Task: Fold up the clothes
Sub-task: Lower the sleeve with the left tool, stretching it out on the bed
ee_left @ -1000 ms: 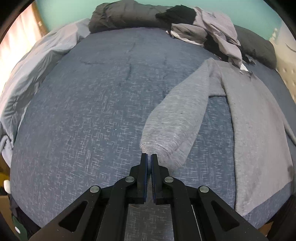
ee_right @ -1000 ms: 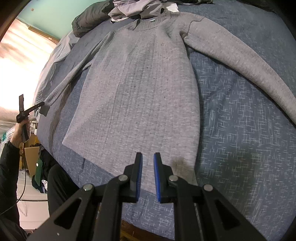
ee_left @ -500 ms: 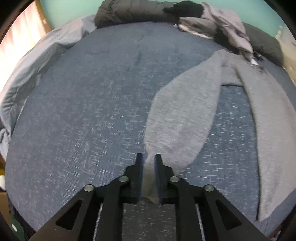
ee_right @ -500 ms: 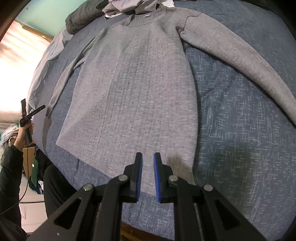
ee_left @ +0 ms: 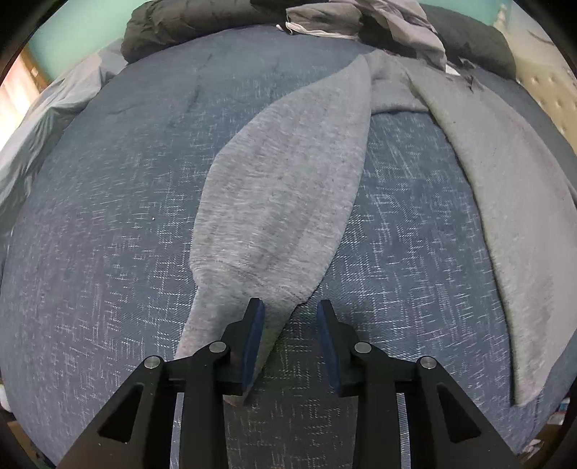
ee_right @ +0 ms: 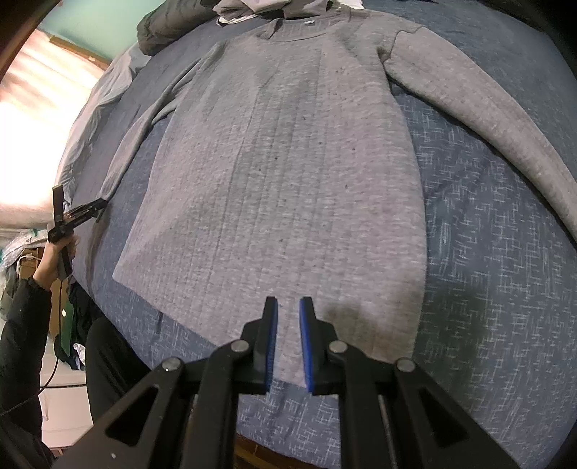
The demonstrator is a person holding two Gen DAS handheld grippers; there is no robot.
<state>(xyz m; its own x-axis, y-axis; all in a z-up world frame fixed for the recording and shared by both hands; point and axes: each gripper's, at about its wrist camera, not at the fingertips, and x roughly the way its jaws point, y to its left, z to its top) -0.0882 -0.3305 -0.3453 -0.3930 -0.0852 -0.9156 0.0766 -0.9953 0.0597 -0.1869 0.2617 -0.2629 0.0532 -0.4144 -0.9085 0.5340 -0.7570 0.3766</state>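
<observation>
just one grey sweater [ee_right: 281,173], two sleeves, perhaps flat.

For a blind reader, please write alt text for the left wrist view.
The left gripper stands open over a blue bedspread, having just released the cuff of a grey sweater sleeve, which now lies flat. A pile of clothes sits at the far edge.

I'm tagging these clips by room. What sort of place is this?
Most likely a bedroom. A grey sweater lies spread flat on a bed with a dark blue cover, more clothes are piled at its far end, and a teal wall rises behind it.
</observation>
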